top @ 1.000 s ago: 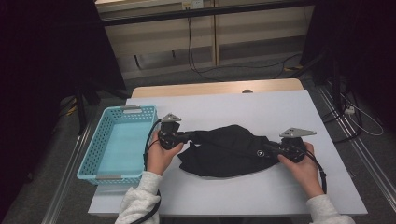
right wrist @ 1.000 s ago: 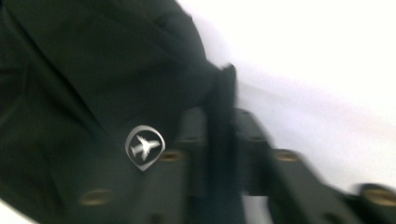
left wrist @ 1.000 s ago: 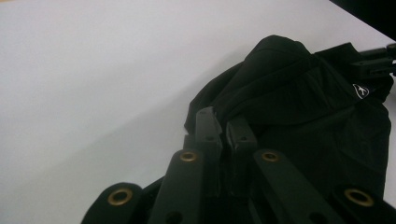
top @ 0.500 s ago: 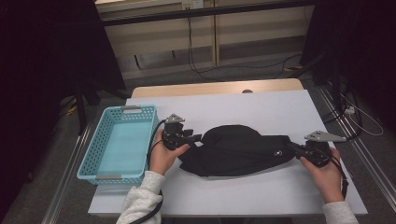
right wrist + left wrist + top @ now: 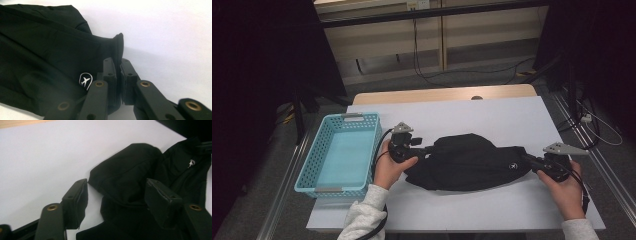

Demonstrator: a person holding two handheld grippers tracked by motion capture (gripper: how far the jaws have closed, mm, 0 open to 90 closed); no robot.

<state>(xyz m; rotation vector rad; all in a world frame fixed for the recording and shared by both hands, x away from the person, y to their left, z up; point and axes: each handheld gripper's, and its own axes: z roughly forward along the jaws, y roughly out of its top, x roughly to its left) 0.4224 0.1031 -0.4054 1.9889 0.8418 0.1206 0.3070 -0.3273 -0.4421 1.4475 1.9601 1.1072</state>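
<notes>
A black fabric bag [image 5: 467, 162] with a small white plane logo [image 5: 85, 80] lies stretched out across the middle of the white table [image 5: 492, 112]. My right gripper [image 5: 528, 160] is at the bag's right end. In the right gripper view this gripper [image 5: 117, 61] is shut on a folded edge of the bag [image 5: 45, 50]. My left gripper [image 5: 424, 150] rests at the bag's left end. Its jaws have just been opening. In the left gripper view that gripper [image 5: 116, 187] stands open, with a bulge of the bag [image 5: 130, 177] between the pads, unclamped.
A light blue plastic basket [image 5: 307, 165] sits at the table's left edge, close behind my left hand. Bare white table lies beyond and in front of the bag. Cables and dark stands surround the table on the floor.
My right gripper has pulled the bag's right end further right, drawing the bag out longer. The left gripper's jaws have opened off the bag's left end.
</notes>
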